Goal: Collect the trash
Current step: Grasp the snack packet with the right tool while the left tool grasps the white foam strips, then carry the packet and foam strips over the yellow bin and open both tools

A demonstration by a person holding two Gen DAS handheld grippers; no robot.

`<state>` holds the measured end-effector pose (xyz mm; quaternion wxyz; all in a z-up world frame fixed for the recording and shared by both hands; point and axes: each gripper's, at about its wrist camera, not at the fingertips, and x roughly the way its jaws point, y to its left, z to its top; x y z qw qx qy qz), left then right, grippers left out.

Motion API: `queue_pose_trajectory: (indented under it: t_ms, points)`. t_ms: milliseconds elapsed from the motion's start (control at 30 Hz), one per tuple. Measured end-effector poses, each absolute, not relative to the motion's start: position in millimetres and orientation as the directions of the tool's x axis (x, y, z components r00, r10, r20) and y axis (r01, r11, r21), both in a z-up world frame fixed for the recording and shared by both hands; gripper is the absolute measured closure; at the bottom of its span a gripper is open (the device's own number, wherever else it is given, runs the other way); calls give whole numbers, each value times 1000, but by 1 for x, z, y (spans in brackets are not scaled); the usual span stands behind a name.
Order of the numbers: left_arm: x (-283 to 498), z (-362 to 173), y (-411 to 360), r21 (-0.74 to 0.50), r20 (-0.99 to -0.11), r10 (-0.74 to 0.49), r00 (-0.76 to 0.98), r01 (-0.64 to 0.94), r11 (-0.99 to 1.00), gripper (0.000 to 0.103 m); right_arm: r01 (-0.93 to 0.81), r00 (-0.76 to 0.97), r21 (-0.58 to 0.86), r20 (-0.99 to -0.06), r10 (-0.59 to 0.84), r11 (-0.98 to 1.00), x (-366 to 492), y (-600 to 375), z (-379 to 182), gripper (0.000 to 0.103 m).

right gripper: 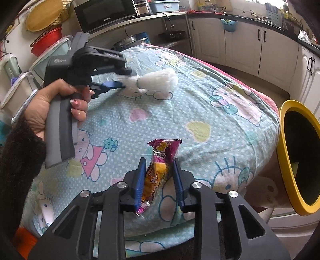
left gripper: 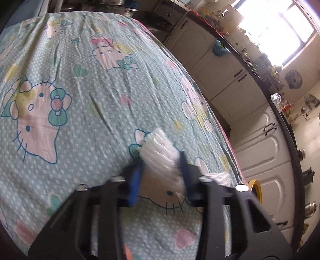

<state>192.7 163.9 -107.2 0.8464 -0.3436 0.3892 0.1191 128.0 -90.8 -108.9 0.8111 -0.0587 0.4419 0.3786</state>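
My left gripper [left gripper: 160,160] is shut on a crumpled white tissue [left gripper: 158,148] and holds it above the Hello Kitty tablecloth [left gripper: 80,100]; it also shows in the right wrist view [right gripper: 124,82], with the tissue [right gripper: 160,79] sticking out past its fingers. My right gripper [right gripper: 158,168] is shut on a purple and yellow snack wrapper [right gripper: 158,166], held upright above the tablecloth [right gripper: 200,112]. A yellow-rimmed bin [right gripper: 296,160] stands off the table's right edge.
White kitchen cabinets [right gripper: 240,46] and a dark counter run along the back and right. A microwave [right gripper: 106,12], plastic boxes [right gripper: 20,88] and bowls sit at the back left. The bin rim [left gripper: 255,189] peeks past the table edge in the left wrist view.
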Motion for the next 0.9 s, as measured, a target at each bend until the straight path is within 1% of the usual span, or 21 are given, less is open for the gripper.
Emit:
queue_pose_trajectory:
  t_ms: [100, 200, 467, 900]
  points:
    - [191, -101, 156, -461, -732, -52, 680, -437, 772, 91, -675, 328, 235, -754, 569, 700, 127, -90, -104, 79]
    - [188, -91, 148, -456, -713, -59, 699, -398, 796, 91, -679, 337, 234, -743, 578, 696, 128, -92, -97, 79]
    - [180, -55, 120, -427, -660, -74, 747, -293, 855, 92, -665, 408, 214, -698, 589, 715, 135, -114, -70, 79]
    - [182, -14, 66, -380, -599, -119, 792, -150, 913, 92, -574, 534, 220, -631, 563, 789, 159, -171, -38, 79]
